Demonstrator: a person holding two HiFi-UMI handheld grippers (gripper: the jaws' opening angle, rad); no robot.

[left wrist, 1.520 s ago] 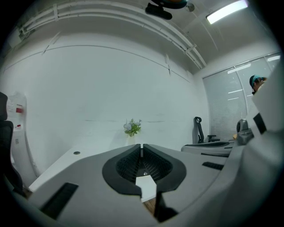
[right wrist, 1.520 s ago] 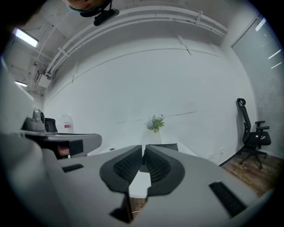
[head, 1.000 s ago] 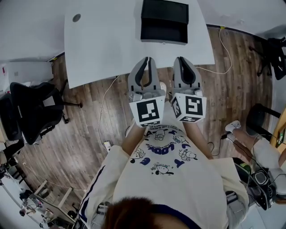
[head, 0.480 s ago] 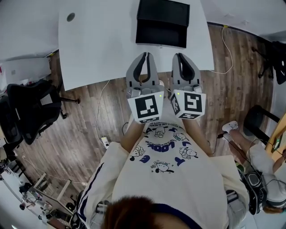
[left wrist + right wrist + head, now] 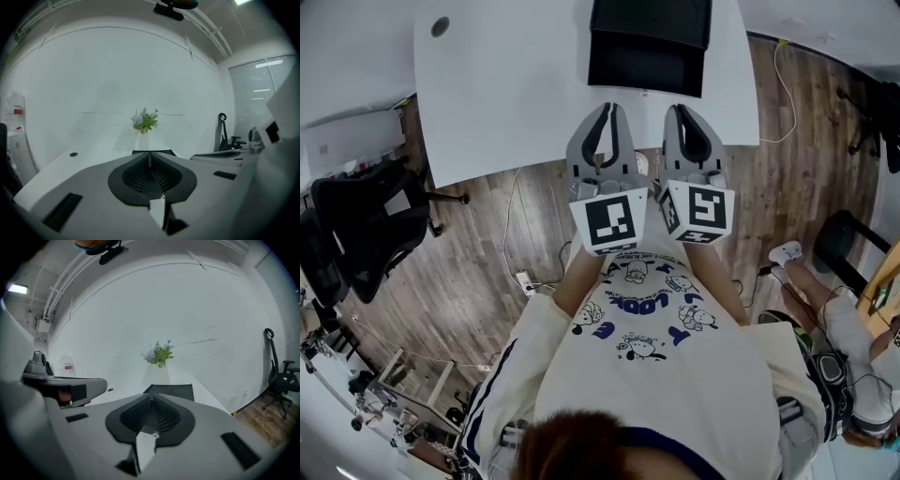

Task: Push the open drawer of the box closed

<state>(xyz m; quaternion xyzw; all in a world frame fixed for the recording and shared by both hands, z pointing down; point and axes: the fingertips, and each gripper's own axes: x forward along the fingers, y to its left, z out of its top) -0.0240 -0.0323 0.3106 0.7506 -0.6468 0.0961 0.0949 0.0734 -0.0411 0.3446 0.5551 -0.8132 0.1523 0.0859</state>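
At top centre, on the white table [image 5: 506, 84]: black box [image 5: 651, 21], drawer [image 5: 645, 67] open. Just below, over the table's edge: left claw [image 5: 605, 107] and right claw [image 5: 680, 110], both squeezed together, gripping nothing.

Bright, cool, even light in all three views. Lit from overhead, with a glowing ceiling panel [image 5: 18, 288] at the far left of the right gripper view. Washed nearly featureless across the white counter [image 5: 506, 84], with hardly a shadow cast. Flat black on the box [image 5: 649, 47], little detail inside. Strongly bent by fisheye lenses, with black vignette ringing both gripper views. Soft and out of focus on the near jaws; sharper farther off, at the flowers [image 5: 144, 121].
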